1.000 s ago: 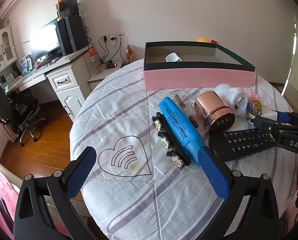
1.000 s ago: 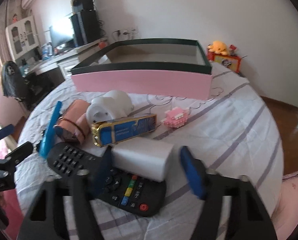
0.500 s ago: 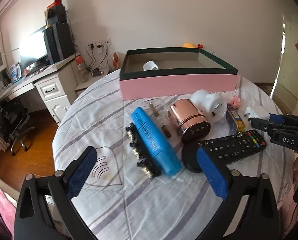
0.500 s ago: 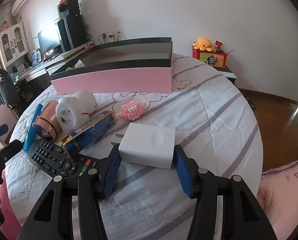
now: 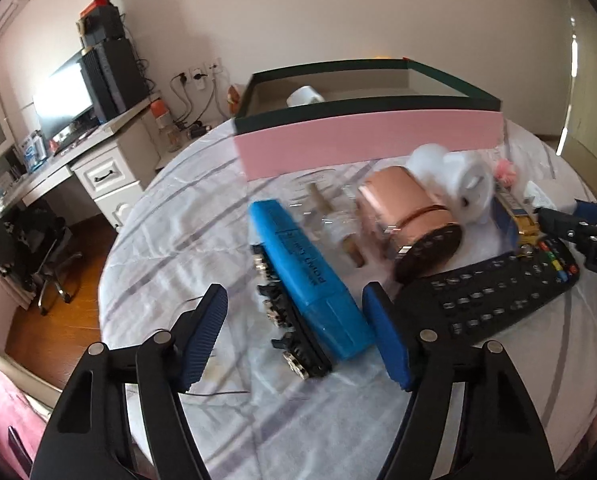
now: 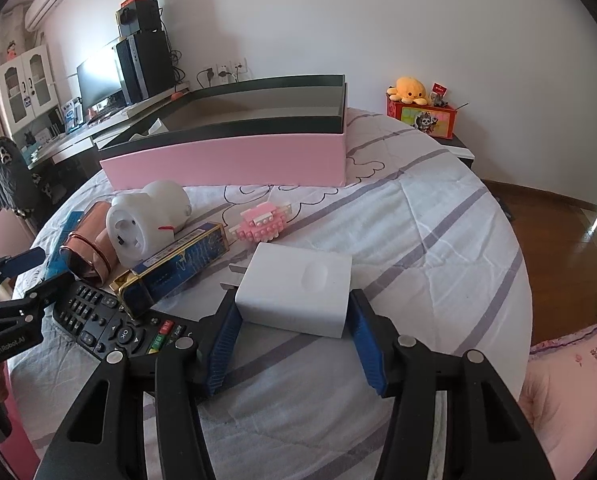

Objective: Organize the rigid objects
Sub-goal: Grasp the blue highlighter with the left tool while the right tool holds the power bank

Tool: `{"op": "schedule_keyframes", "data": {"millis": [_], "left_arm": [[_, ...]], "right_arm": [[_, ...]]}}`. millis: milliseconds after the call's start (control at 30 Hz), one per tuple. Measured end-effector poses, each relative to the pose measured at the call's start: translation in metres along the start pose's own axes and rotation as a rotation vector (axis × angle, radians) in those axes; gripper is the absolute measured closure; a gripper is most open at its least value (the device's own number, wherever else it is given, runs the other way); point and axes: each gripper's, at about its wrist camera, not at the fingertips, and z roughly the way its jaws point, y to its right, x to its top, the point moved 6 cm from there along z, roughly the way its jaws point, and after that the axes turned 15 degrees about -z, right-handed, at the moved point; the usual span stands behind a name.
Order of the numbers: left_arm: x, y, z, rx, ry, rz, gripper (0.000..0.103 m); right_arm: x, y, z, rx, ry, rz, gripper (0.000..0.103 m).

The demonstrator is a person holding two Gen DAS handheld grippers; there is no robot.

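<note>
A blue marker (image 5: 310,280) lies on the striped cloth with a black wheeled strip (image 5: 286,320) along its left side. Both lie between the jaws of my left gripper (image 5: 294,336), which are closing. The right pad is close to the marker's near end and the left pad stands well clear. A white charger block (image 6: 298,288) rests on the cloth, and my right gripper (image 6: 294,320) is shut on its near end. A pink box with a dark green rim (image 6: 226,160) stands open behind, with a white cup (image 5: 304,96) inside.
A black remote (image 6: 98,316), a copper cylinder (image 5: 410,216), a white pig-shaped figure (image 6: 150,216), a blue-and-gold carton (image 6: 178,268) and a pink brick toy (image 6: 262,224) crowd the cloth between the grippers. A desk with a monitor (image 5: 66,104) stands at the left.
The left jaws have narrowed and moved in over the blue marker. The white block, earlier over the remote, now sits on the cloth to its right with the right pads against it.
</note>
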Motion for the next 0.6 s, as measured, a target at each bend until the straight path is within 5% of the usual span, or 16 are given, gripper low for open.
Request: {"op": "schedule_keyframes", "data": {"millis": [333, 600], "left_arm": [[-0.001, -0.047, -0.004, 0.044, -0.016, -0.100, 0.026], [0.011, -0.034, 0.004, -0.010, -0.021, -0.073, 0.037]], "right_arm": [[0.000, -0.001, 0.001, -0.003, -0.002, -0.006, 0.048], [-0.001, -0.001, 0.001, -0.012, -0.007, -0.014, 0.048]]}}
